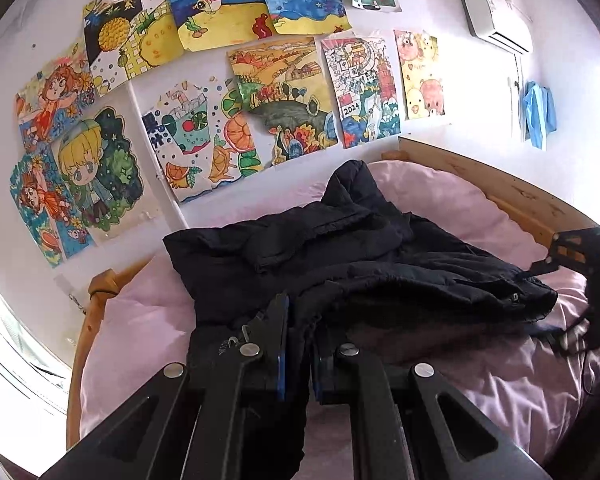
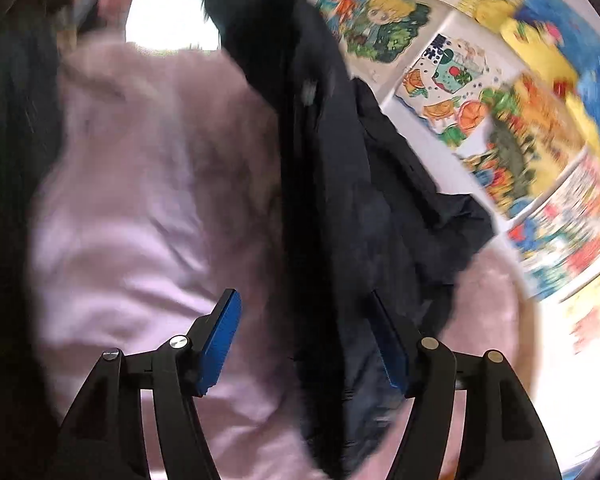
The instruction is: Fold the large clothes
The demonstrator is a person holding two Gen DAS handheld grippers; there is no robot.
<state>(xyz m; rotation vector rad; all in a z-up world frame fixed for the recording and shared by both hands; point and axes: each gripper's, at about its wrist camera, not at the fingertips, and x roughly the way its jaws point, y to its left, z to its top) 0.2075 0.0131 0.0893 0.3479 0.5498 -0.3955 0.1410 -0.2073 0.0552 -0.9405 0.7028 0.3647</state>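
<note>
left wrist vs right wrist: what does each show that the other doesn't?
Left wrist only: the left tool shut on the black coat's edge, the wooden bed frame, an air conditioner, blue cloth on the wall, and the right tool at the frame's right edge.

Right wrist only, blurred: the right tool open astride the coat, pads not pressing.

Both: coat, pink sheet, wall drawings.
</note>
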